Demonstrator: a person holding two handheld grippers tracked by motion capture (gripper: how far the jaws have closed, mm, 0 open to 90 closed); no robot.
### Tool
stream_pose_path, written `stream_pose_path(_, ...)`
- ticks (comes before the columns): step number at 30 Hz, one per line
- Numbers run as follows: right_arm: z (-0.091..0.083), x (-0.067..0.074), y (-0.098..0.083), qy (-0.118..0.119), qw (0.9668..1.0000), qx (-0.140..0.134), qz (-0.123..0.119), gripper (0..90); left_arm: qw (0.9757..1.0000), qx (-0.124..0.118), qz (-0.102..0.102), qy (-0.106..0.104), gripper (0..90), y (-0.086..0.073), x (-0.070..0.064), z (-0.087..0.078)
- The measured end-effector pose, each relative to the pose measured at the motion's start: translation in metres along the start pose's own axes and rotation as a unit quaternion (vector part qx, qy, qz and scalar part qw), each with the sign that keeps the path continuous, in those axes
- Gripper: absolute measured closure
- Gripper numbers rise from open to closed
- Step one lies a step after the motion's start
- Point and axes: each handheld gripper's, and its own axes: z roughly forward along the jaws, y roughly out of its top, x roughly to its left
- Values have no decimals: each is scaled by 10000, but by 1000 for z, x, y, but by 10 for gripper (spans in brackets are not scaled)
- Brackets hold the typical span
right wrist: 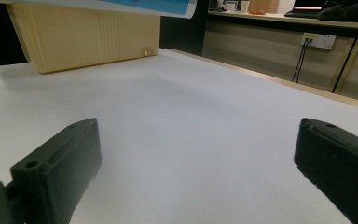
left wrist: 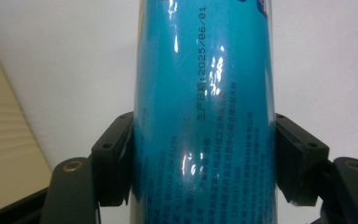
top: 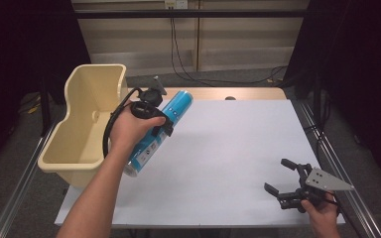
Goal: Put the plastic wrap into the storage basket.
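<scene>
A long blue cylindrical can (top: 161, 129) with printed text hangs tilted above the table's left side, beside the bin. My left gripper (top: 155, 119) is shut on its middle. In the left gripper view both black pads (left wrist: 116, 158) press on the sides of the blue can (left wrist: 205, 116). My right gripper (top: 282, 175) rests low near the table's front right corner, open, with nothing between its fingers. In the right gripper view its jaws stand wide apart over the bare white table (right wrist: 191, 130), and the can's underside (right wrist: 135, 7) shows at the top edge.
A cream plastic bin (top: 82, 124) stands at the table's left edge, its wall (right wrist: 84, 37) also in the right gripper view. The white tabletop (top: 228, 148) spreads between the two hands. Cables and a wall socket lie behind the table.
</scene>
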Motion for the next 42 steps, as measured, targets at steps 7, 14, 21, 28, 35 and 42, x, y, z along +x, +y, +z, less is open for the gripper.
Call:
stream_pose_path(7, 0, 0, 0, -13, 10000, -5, 26, 2, 9998, -107, -152, -47, 322, -3, 11, -20)
stream_pose_path(14, 0, 0, 0, -4, 10000, -12, 25, 2, 9994, -179, -303, 34, 322, -9, 24, -37)
stream_pose_path(21, 1, 1, 0, 18, 10000, 1, 9, 2, 9984, -287, -482, 65, 322, -18, 38, -52)
stream_pose_path(28, 1, 1, 0, 8, 10000, 9, 15, 2, 9971, -320, -689, 88, 323, -27, 51, -64)
stream_pose_path(35, 1, 1, 0, 13, 10000, 8, 20, 2, 9954, -391, -857, 150, 323, -36, 64, -75)
stream_pose_path(42, 1, 2, 0, 22, 10000, 8, 31, 2, 9935, -428, -1024, 248, 323, -45, 77, -85)
